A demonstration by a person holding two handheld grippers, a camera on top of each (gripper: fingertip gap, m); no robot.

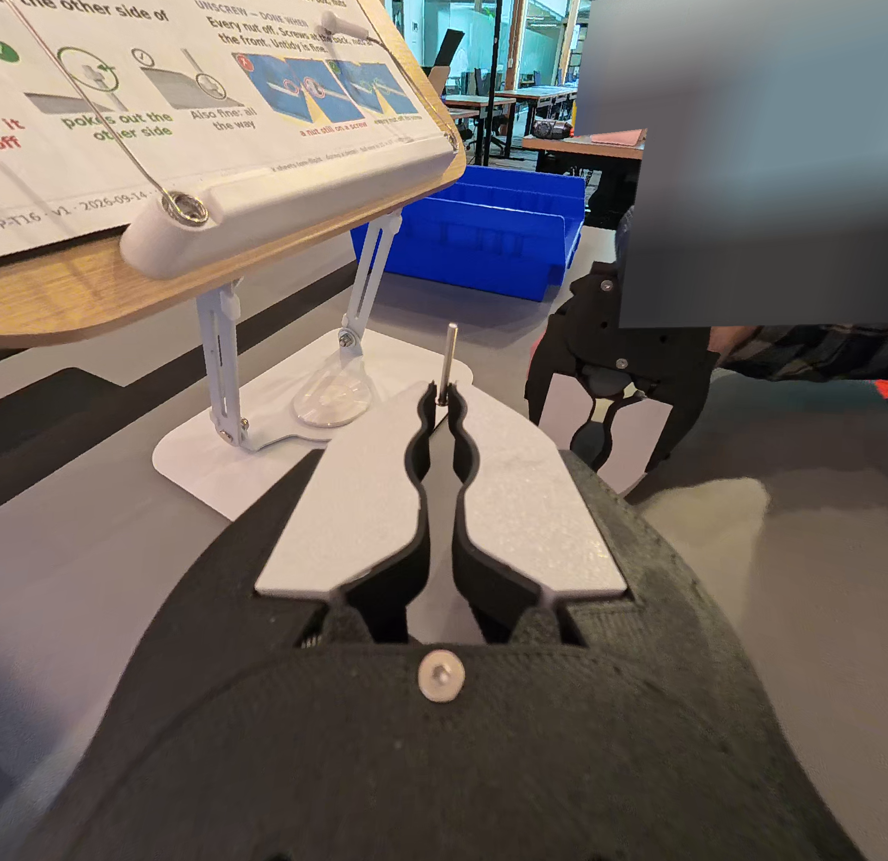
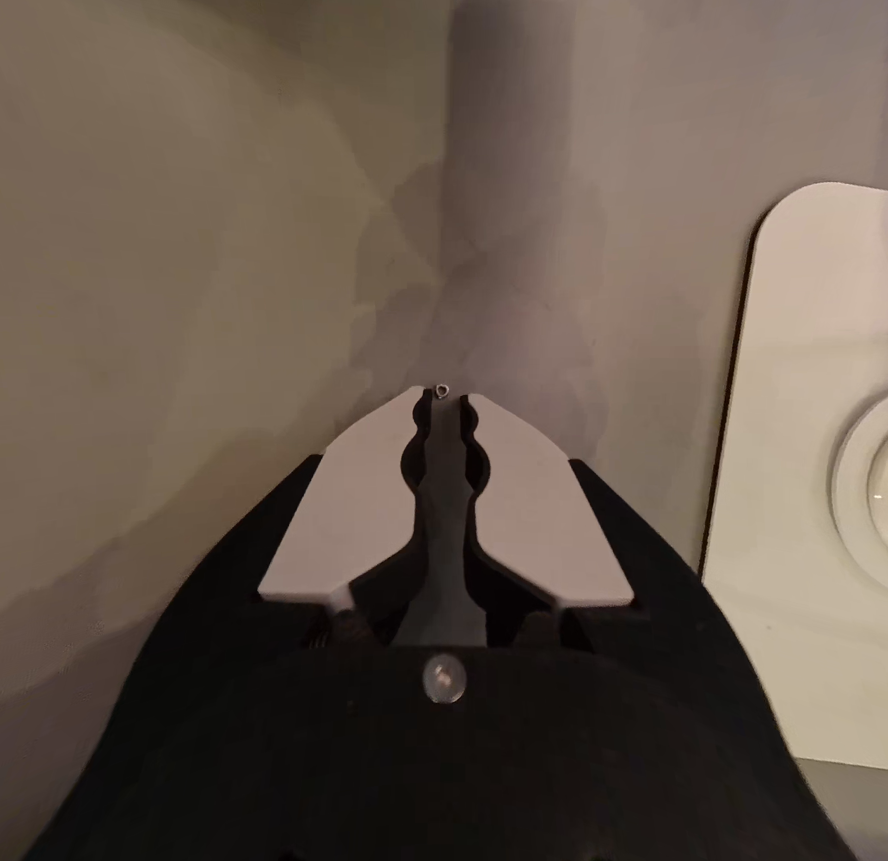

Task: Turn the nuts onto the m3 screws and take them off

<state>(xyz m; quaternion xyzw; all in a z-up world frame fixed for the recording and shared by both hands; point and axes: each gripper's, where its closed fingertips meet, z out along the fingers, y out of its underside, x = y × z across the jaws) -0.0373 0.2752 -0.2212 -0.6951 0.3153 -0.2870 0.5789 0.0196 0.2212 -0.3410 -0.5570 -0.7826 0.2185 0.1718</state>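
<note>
Left gripper [image 1: 442, 395]: jaws drawn narrow and clamped on the head end of a slim silver screw [image 1: 449, 357], which stands upright above the fingertips; beyond it, the white base plate [image 1: 192, 458] of a wooden document stand [image 1: 144, 290] carrying a printed sheet; a blue bin [image 1: 480, 232] sits farther back on the grey desk [image 1: 96, 525]; right gripper [image 1: 600, 434] visible at right, pointed down at the desk, a sleeve behind it

Right gripper [image 2: 444, 396]: jaws narrow but parted, nothing pressed between the pads; a small silver nut [image 2: 440, 391] lies on the desk just at the tips, close to one finger, gap on the other side; base plate edge at right
</note>
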